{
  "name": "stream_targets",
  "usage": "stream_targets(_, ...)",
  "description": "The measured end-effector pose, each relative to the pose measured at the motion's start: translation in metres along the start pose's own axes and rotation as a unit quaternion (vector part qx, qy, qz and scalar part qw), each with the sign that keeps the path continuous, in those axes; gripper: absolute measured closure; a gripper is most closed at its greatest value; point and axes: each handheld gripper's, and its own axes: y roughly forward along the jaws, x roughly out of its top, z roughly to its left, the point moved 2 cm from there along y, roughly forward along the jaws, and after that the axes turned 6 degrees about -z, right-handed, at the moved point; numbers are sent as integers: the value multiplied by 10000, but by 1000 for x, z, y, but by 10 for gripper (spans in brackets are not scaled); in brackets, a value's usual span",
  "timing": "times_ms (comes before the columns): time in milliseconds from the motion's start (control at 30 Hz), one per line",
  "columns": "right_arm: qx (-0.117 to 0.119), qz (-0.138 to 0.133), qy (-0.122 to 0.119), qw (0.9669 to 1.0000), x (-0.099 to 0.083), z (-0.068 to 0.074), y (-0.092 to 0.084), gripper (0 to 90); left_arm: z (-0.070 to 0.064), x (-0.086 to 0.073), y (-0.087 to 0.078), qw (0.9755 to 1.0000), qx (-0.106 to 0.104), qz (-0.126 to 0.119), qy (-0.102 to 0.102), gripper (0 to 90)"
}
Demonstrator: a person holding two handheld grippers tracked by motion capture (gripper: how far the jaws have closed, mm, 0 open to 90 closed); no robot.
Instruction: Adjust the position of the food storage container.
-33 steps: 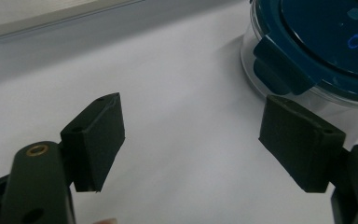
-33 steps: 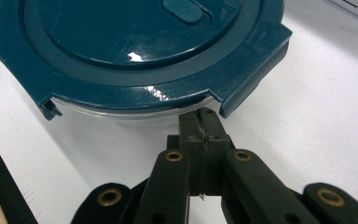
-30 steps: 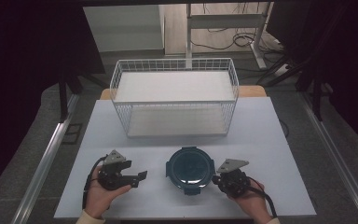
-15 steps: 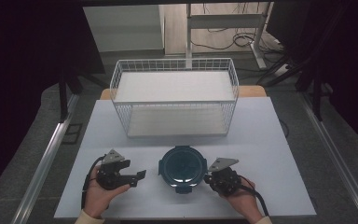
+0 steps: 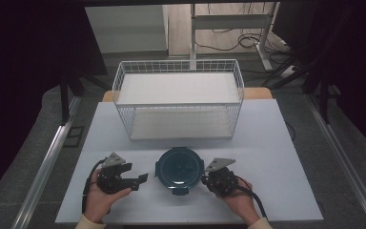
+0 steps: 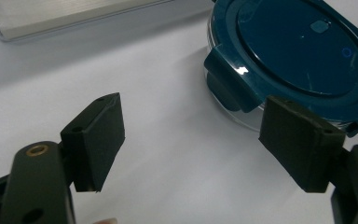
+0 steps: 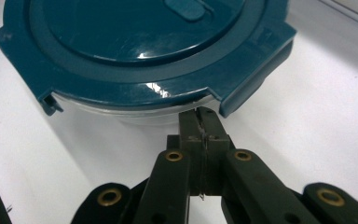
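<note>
- Sitting on the white table (image 5: pixel 276 143): round container (image 5: pixel 179 169) with dark teal lid (image 7: pixel 135 46), in front of the wire basket (image 5: pixel 178 102), between the two grippers.
- Held just left of the container: left gripper (image 6: pixel 191 140), jaws spread wide, nothing between them, one pad close to a lid clip.
- Pressed against the container's right edge, under the lid rim: right gripper (image 7: pixel 199 116), jaws closed together; cannot tell whether anything is pinched between them.
- Gripping each tool from below: a hand (image 5: pixel 100 202).
</note>
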Motion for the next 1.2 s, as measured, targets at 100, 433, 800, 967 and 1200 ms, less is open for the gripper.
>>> stream_targets(100,28,-42,19,10000,0,-2,0,896,0,0,0,10000,-7,4,-1,222)
stream_targets(433,4,-26,-82,10000,-1,-3,2,896,0,0,1,10000,-15,15,-15,221)
stream_targets(800,12,-455,-68,9989,7,-4,-32,883,2,5,-7,9998,-70,-136,-130,220)
stream_targets(967,-4,-777,102,9969,11,-10,-43,630,-1,7,-10,9995,-169,-175,-217,220)
stream_targets(1200,89,-1109,464,9927,12,-17,-49,299,-4,11,-13,9988,-276,-262,-308,220)
